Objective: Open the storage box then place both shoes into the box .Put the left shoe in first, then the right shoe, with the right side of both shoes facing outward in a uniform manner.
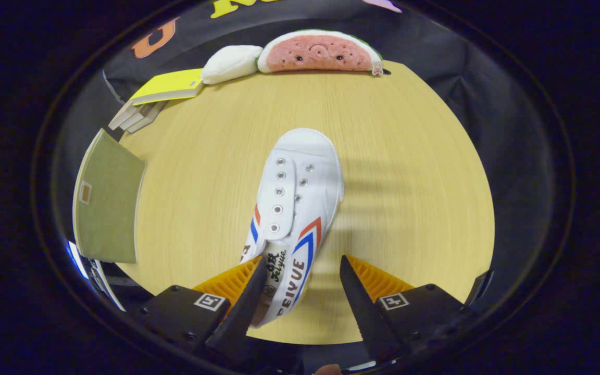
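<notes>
Tabletop [201,208] bare around shoe [295,208]; tool [302,271] spread, straddling its heel.

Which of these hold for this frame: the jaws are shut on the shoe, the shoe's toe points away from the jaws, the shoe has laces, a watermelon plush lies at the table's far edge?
1. The gripper is shut on the white shoe. False: the jaws stand open, the heel end lying between them against the left finger.
2. The toe points away from the jaws. True.
3. The shoe is laced. False: its eyelets are empty.
4. A watermelon plush lies at the far edge of the wooden table. True, beside a white cushion.
</notes>
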Available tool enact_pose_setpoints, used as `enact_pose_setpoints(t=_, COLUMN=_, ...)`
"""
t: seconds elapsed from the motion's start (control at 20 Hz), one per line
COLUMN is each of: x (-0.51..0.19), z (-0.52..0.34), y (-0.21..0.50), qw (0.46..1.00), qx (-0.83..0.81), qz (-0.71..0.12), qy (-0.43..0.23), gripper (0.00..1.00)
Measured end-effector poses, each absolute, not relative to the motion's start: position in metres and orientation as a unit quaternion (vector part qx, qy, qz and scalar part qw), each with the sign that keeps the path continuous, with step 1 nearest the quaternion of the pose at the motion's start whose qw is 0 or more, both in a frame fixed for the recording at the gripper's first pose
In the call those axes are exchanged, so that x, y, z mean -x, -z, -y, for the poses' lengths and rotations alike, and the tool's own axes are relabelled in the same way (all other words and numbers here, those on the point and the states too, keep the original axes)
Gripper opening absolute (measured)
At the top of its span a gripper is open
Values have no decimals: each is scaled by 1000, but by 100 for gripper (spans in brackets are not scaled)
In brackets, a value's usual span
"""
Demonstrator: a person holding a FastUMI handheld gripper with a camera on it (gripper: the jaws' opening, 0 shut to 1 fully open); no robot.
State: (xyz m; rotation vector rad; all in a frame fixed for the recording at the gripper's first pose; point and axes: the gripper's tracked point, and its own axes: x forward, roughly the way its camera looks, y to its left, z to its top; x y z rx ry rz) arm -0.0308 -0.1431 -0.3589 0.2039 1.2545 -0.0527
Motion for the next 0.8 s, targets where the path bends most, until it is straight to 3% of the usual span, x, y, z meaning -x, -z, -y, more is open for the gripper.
enact_pose_setpoints(t=0.2, x=33, z=137, y=367, qw=786, qx=-133, qz=-603, qy=15, gripper=82)
enact_pose_setpoints(t=0.4, x=32, z=136, y=365, qw=776, qx=-144, qz=-613, qy=21, gripper=43)
enact_pose_setpoints(t=0.6, x=32, z=136, y=361, qw=771, qx=-182, qz=-609, qy=34, gripper=11)
enact_pose_setpoints(t=0.65, x=32, z=133, y=360, qw=768, qx=-194, qz=-609, qy=30, gripper=6)
enact_pose_setpoints(t=0.8, x=35, z=111, y=347, qw=766, qx=-223, qz=-603, qy=16, gripper=6)
